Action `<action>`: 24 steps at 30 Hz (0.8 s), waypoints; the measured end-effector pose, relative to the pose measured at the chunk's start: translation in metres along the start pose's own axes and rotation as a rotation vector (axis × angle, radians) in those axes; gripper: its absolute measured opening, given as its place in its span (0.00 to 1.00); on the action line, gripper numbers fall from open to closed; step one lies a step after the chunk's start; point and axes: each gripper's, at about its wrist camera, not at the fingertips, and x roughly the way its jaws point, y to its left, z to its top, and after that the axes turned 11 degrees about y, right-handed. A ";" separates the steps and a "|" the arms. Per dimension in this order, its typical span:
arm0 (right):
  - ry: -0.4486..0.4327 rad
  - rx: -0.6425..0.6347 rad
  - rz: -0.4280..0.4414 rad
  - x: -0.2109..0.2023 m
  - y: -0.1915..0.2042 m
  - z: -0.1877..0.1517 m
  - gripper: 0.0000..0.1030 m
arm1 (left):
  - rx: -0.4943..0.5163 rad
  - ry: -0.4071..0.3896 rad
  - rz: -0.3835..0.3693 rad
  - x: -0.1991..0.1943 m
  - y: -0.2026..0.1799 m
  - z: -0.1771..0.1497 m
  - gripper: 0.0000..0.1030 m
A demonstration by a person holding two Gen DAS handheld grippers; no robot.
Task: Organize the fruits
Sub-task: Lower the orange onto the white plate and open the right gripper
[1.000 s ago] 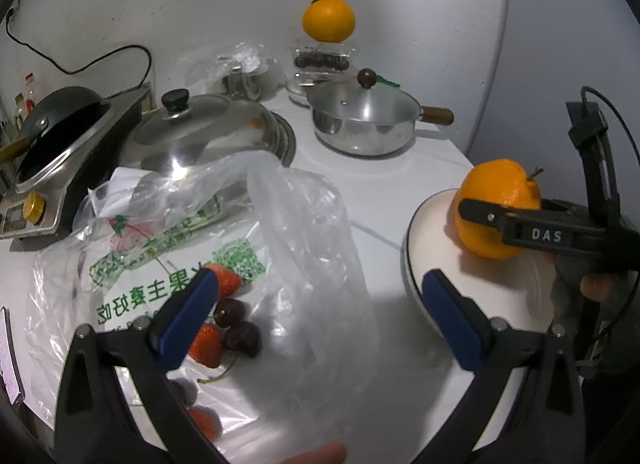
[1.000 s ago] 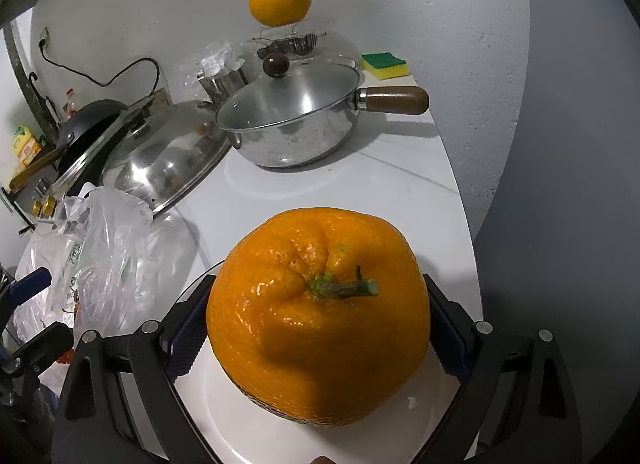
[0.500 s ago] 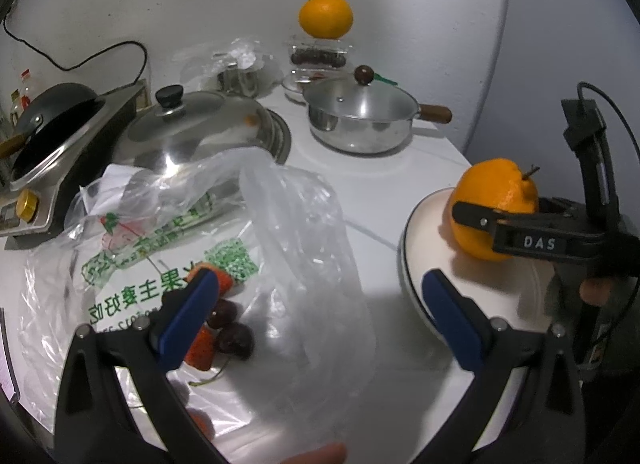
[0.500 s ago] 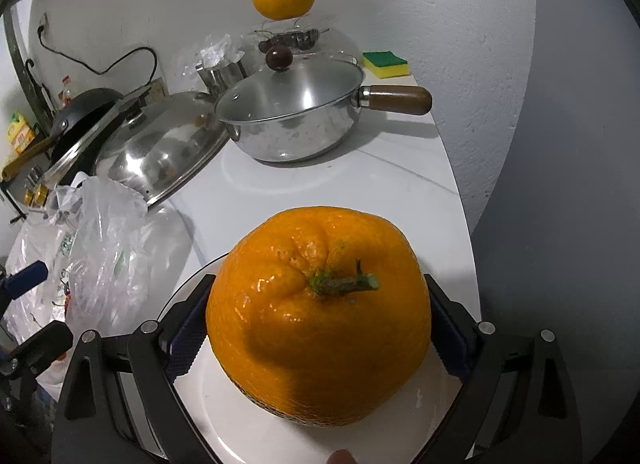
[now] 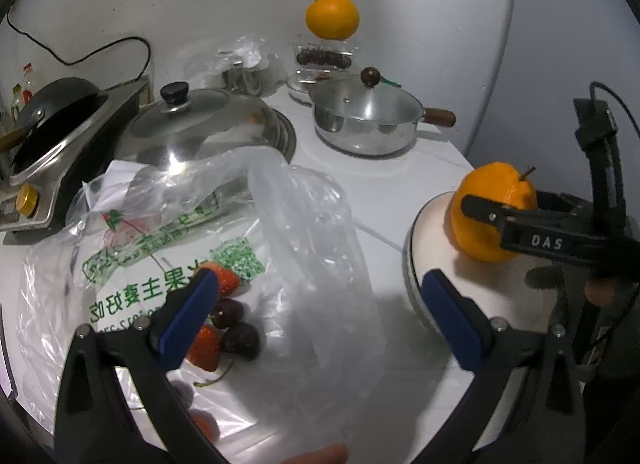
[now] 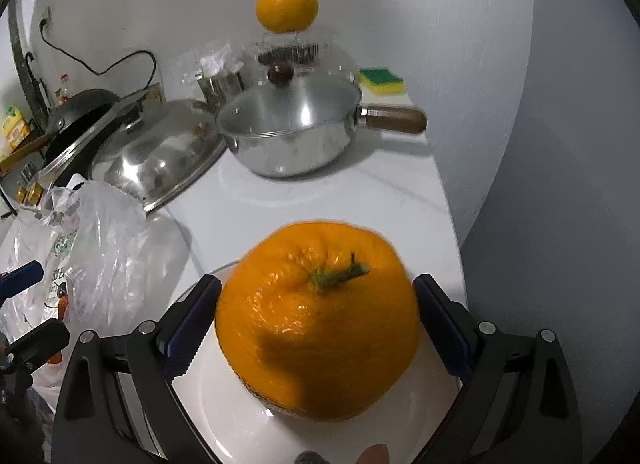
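From the left wrist view, the left gripper (image 5: 316, 304) hangs over the crumpled plastic bag (image 5: 224, 260) with its jaws spread wide and nothing between them; the strawberries (image 5: 226, 280) and dark cherries (image 5: 240, 336) lie loose inside the bag on the table (image 5: 380, 192), and compared with a second ago the gripper has drawn back a little, so more of the bag and fruit shows beneath it. Over to the right, the right gripper (image 5: 516, 220) sits at the orange (image 5: 492, 216) on the white plate (image 5: 432, 224), much where it was. Another orange sits on a clear box (image 5: 324, 58) at the back wall, beyond the saucepan (image 5: 368, 124). From the right wrist view, the change is plain: half a second ago the pads (image 6: 192, 324) pressed both flanks of the orange (image 6: 320, 316), and now the right gripper (image 6: 318, 318) has let go, with a gap showing on each side and the fruit standing on the plate (image 6: 224, 416) on its own weight, stem up. I'd judge the orange has just been delivered to the plate, so that step is done; the berries in the bag (image 6: 92, 248) look to be what is left to sort, and the left gripper seems well placed for them.
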 end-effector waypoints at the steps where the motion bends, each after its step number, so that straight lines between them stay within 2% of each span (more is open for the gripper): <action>1: -0.010 0.000 -0.002 -0.003 0.000 0.001 0.94 | 0.000 -0.001 -0.001 0.000 0.000 0.000 0.99; 24: -0.065 0.000 -0.016 -0.038 0.012 0.003 0.94 | -0.017 -0.047 0.001 -0.031 0.012 -0.011 0.99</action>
